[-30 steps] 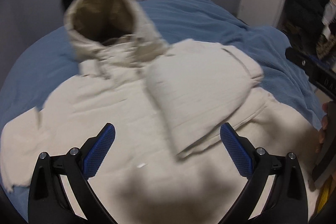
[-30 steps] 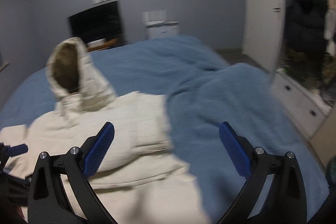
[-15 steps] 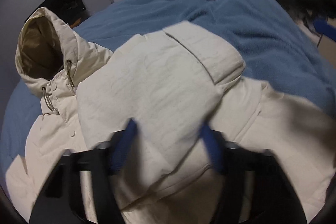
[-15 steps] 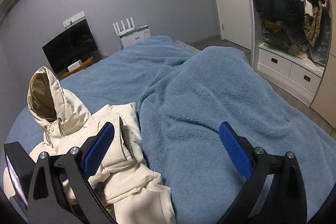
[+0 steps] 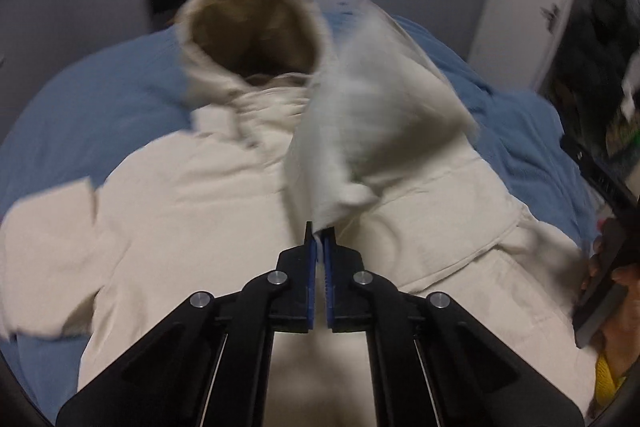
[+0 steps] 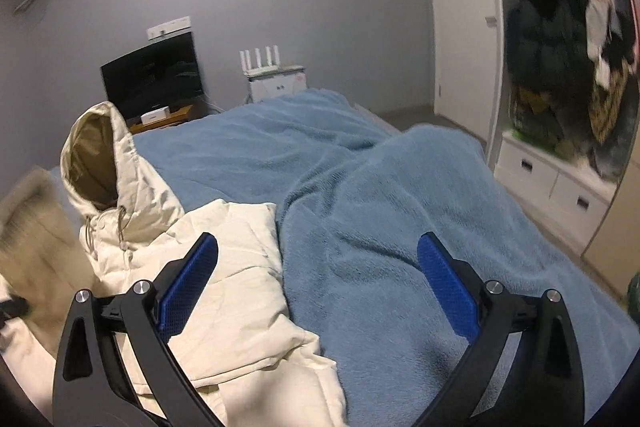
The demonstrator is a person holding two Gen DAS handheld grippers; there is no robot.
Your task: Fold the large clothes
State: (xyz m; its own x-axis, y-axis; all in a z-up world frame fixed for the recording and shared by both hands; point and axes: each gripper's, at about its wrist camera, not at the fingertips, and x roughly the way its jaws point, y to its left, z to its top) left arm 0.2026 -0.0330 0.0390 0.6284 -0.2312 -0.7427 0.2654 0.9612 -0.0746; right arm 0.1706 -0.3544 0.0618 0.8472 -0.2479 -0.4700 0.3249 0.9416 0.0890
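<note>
Left tongs point(image 5: 319, 243) pinch the jacket sleeve's point(image 5: 372, 131) edge; right tongs point(image 6: 318, 267) gape over bare blanket point(image 6: 400, 227)

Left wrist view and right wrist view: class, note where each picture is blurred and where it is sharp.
Left wrist view: the lifted sleeve and hood smear with motion, while the tongs stay crisp. Right wrist view: mostly sharp across the blanket, with a blurred patch of jacket at the left edge; both views bend straight lines.
</note>
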